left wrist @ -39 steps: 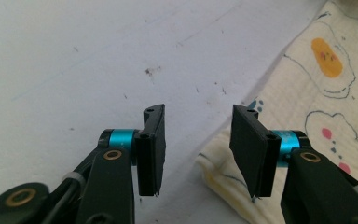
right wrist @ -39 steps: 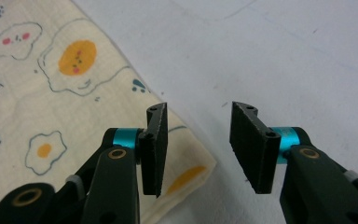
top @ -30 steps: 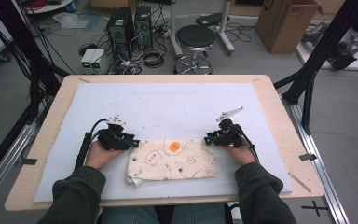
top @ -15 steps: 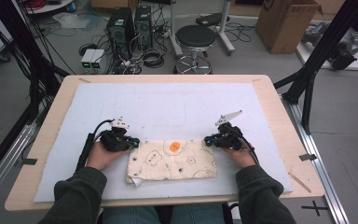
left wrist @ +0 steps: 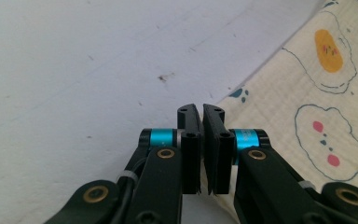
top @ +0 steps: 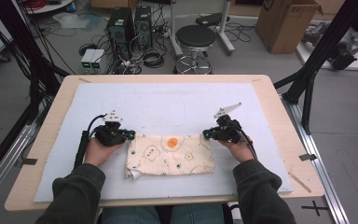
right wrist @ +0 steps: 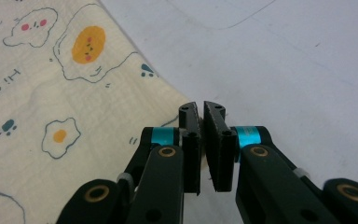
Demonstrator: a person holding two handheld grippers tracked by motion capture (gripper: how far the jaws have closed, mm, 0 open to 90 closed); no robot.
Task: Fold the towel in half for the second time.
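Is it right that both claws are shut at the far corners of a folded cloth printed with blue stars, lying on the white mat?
Not quite. The cloth is printed with fried eggs, not blue stars, as both gripper views show. The rest holds: the left claw and right claw are shut at its far corners, and it lies folded on the white mat.

Grey concrete floor beyond the pale wooden table (top: 279, 116) — a round black stool (top: 195, 36), two black computer towers (top: 130, 23), tangled cables, a brown cardboard box (top: 286, 23).
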